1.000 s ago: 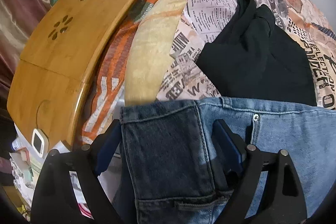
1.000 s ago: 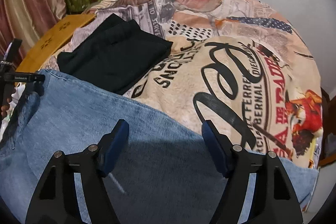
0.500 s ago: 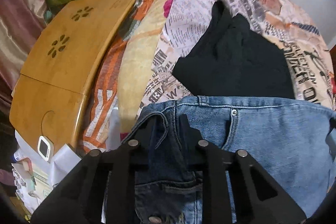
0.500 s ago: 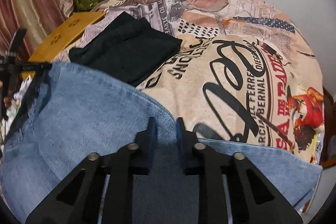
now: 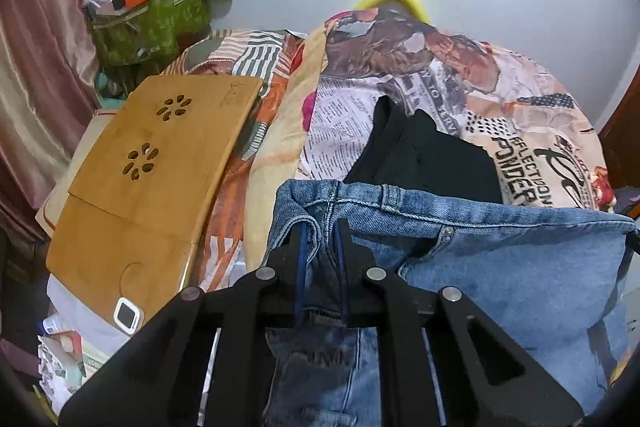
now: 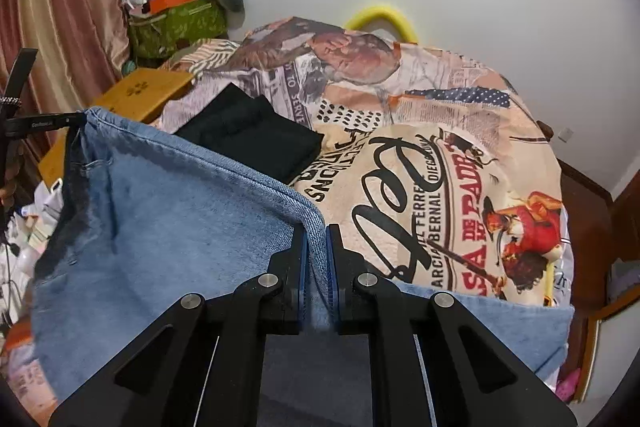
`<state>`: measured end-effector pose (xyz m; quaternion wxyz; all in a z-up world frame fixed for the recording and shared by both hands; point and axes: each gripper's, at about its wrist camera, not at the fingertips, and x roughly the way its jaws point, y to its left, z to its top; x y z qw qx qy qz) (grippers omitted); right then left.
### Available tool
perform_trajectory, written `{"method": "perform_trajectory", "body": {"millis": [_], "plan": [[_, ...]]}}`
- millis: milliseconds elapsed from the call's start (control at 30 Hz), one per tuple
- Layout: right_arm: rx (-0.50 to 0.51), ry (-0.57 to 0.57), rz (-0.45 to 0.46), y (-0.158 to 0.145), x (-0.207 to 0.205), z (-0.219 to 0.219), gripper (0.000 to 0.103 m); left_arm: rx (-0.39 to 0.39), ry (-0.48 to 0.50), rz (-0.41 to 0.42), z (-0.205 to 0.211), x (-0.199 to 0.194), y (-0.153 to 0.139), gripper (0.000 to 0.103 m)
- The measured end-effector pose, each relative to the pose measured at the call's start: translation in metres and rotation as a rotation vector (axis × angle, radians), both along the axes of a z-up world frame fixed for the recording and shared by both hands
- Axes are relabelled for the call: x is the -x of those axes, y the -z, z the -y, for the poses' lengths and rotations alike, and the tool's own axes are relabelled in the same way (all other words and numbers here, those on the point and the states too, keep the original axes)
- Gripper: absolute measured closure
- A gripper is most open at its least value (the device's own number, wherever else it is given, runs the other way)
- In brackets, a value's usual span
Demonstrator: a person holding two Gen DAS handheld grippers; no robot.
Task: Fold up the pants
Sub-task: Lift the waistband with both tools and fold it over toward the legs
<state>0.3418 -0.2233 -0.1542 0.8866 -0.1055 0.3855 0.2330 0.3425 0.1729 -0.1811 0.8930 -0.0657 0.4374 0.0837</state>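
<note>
So both tongs are clamped tight on the blue denim jeans (image 5: 500,259): left gripper (image 5: 322,227) on the waistband, right gripper (image 6: 316,231) on a folded edge, black folded garment (image 6: 256,135) at 11 o'clock.

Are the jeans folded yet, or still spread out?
Not folded: the jeans hang stretched in one sheet between the left gripper at the waistband and the right gripper.

One pair of blue jeans (image 5: 500,267) – one folded black garment (image 5: 424,159) behind. One wooden lap tray (image 5: 152,179), one printed bedspread (image 6: 440,155), one green bag (image 6: 176,23) – two grippers, left (image 5: 320,227) and right (image 6: 316,227).
</note>
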Motion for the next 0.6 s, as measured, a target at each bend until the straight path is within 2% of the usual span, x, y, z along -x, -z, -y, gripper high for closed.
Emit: {"method": "perform_trajectory", "body": {"millis": [133, 233, 300, 433, 600], "plan": [[-0.025, -0.022, -0.008, -0.004, 0.028, 0.003, 0.095, -0.028, 0.014, 0.007, 0.004, 0.024, -0.003, 0.092], [-0.035, -0.035, -0.008, -0.007, 0.05, 0.005, 0.095, -0.047, 0.012, 0.014, 0.006, 0.05, -0.006, 0.103], [-0.045, -0.044, -0.017, -0.008, 0.063, 0.007, 0.095, -0.074, 0.006, 0.021, 0.007, 0.067, -0.007, 0.103], [-0.046, -0.075, -0.03, -0.003, 0.093, 0.003, 0.095, -0.068, 0.013, 0.005, 0.005, 0.097, -0.003, 0.103], [-0.018, -0.105, -0.034, 0.011, 0.12, -0.004, 0.095, -0.071, 0.038, -0.006, 0.009, 0.113, -0.001, 0.103]]}}
